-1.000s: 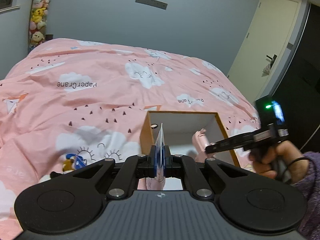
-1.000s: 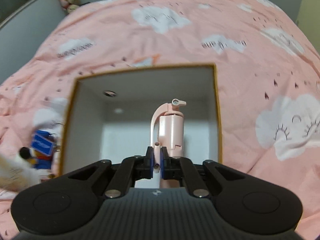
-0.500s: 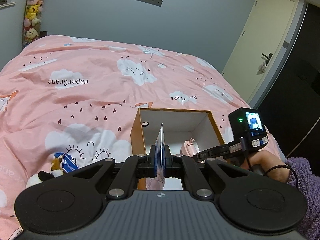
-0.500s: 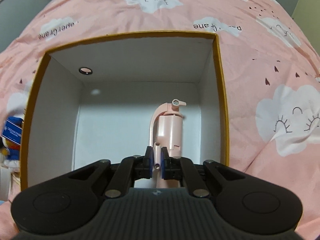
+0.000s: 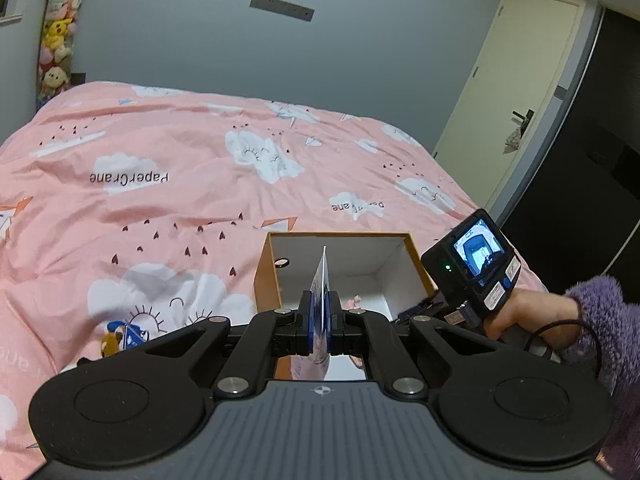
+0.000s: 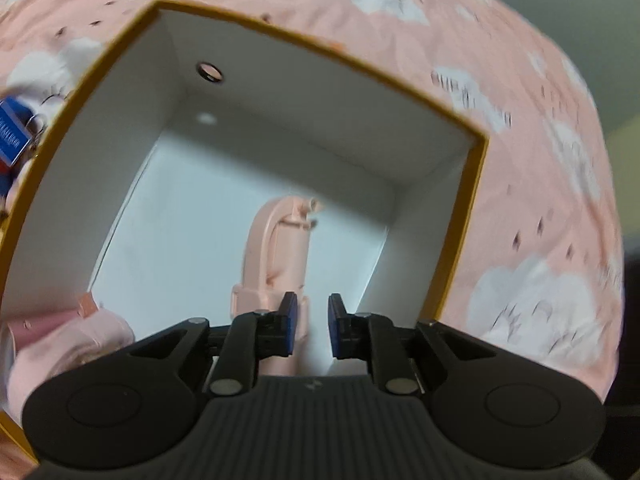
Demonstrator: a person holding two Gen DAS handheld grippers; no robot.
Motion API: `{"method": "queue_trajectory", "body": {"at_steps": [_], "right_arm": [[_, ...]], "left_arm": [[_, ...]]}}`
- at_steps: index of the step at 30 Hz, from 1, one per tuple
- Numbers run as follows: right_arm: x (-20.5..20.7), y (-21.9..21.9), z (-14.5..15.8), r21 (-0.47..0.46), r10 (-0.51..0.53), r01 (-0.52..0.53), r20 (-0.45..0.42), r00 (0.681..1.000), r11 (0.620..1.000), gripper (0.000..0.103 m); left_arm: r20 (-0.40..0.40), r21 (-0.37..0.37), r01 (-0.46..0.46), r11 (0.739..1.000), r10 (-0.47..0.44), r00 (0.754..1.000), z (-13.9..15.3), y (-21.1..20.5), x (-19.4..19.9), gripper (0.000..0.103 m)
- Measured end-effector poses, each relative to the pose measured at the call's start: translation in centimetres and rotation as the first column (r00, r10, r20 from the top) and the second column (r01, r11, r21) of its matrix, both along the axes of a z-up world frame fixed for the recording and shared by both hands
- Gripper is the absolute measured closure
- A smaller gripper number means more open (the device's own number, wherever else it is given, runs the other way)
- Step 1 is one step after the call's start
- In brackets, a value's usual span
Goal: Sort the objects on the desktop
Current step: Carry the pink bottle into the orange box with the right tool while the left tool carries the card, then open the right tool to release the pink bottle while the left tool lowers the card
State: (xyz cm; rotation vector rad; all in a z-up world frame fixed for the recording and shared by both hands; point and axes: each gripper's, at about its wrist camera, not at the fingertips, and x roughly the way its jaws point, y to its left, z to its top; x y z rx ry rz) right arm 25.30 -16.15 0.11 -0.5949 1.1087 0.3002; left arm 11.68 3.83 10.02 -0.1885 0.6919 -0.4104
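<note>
Two views. Left wrist: the left gripper clamps a thin card edge-on, its face unreadable, before the box. Right wrist, blurred: the right gripper's jaws are opening, the pink tool lying unpinched inside the box.

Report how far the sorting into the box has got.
Done: the pink fan lies inside the box, the right gripper opening off it. In hand: the left gripper is shut on a card. Left: the keychain toy on the bedspread.
</note>
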Motion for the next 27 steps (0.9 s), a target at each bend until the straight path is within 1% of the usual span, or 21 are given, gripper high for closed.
{"method": "queue_trajectory", "body": {"at_steps": [2, 4, 6, 9, 11, 12, 13, 15, 17, 20, 22, 25, 27], "right_arm": [[-0.6, 0.2, 0.7, 0.007, 0.108, -0.108, 0.020, 0.994, 0.994, 0.087], [-1.0, 0.6, 0.9, 0.021, 0.231, -0.231, 0.015, 0.973, 0.973, 0.087], [-1.7, 1.2, 0.4, 0.028, 0.362, -0.362, 0.000, 0.932, 0.932, 0.087], [-2.3, 2.3, -0.9, -0.026, 0.536, -0.536, -0.025, 0.844, 0.844, 0.087], [-2.6, 2.7, -1.8, -0.063, 0.617, -0.620, -0.053, 0.785, 0.782, 0.087], [-2.7, 2.8, -2.2, -0.080, 0.642, -0.646, -0.073, 0.763, 0.759, 0.087], [-2.6, 2.9, -2.4, -0.097, 0.655, -0.660, -0.085, 0.751, 0.745, 0.087], [-2.3, 2.9, -2.7, -0.131, 0.673, -0.680, -0.101, 0.733, 0.721, 0.087], [-2.0, 2.9, -2.7, -0.137, 0.678, -0.688, -0.116, 0.726, 0.713, 0.087], [-1.6, 2.8, -2.6, -0.144, 0.671, -0.683, -0.127, 0.730, 0.716, 0.087], [-1.6, 2.6, -2.8, -0.154, 0.674, -0.686, -0.132, 0.727, 0.711, 0.087], [-1.8, 2.0, -2.9, -0.196, 0.681, -0.693, -0.135, 0.720, 0.694, 0.087], [-1.6, 1.7, -2.9, -0.227, 0.673, -0.685, -0.139, 0.727, 0.693, 0.087]], "left_arm": [[-0.004, -0.007, 0.000, 1.000, 0.000, 1.000, -0.3, -0.1, 0.1, 0.098], [-0.011, -0.012, 0.003, 1.000, -0.003, 1.000, -0.5, -0.2, 0.4, 0.098], [-0.013, -0.003, 0.008, 1.000, -0.008, 1.000, -0.5, -0.6, 0.6, 0.098], [-0.005, 0.013, 0.019, 1.000, -0.019, 1.000, -0.4, -1.3, 0.8, 0.098], [-0.007, 0.011, 0.029, 1.000, -0.028, 1.000, -0.4, -1.8, 1.1, 0.098], [-0.009, 0.010, 0.033, 0.999, -0.033, 0.999, -0.4, -2.0, 1.2, 0.098], [-0.012, 0.009, 0.039, 0.999, -0.039, 0.999, -0.5, -2.2, 1.3, 0.098], [-0.017, 0.009, 0.053, 0.999, -0.053, 0.998, -0.7, -2.8, 1.7, 0.098], [-0.023, 0.012, 0.066, 0.998, -0.066, 0.998, -0.9, -3.3, 2.0, 0.098], [-0.036, 0.014, 0.078, 0.997, -0.077, 0.996, -1.3, -4.0, 2.5, 0.098], [-0.047, 0.016, 0.083, 0.996, -0.082, 0.996, -1.6, -4.4, 2.7, 0.098], [-0.064, 0.018, 0.090, 0.996, -0.089, 0.994, -2.0, -4.7, 3.0, 0.098], [-0.074, 0.017, 0.092, 0.996, -0.091, 0.993, -2.2, -4.8, 3.1, 0.098]]}}
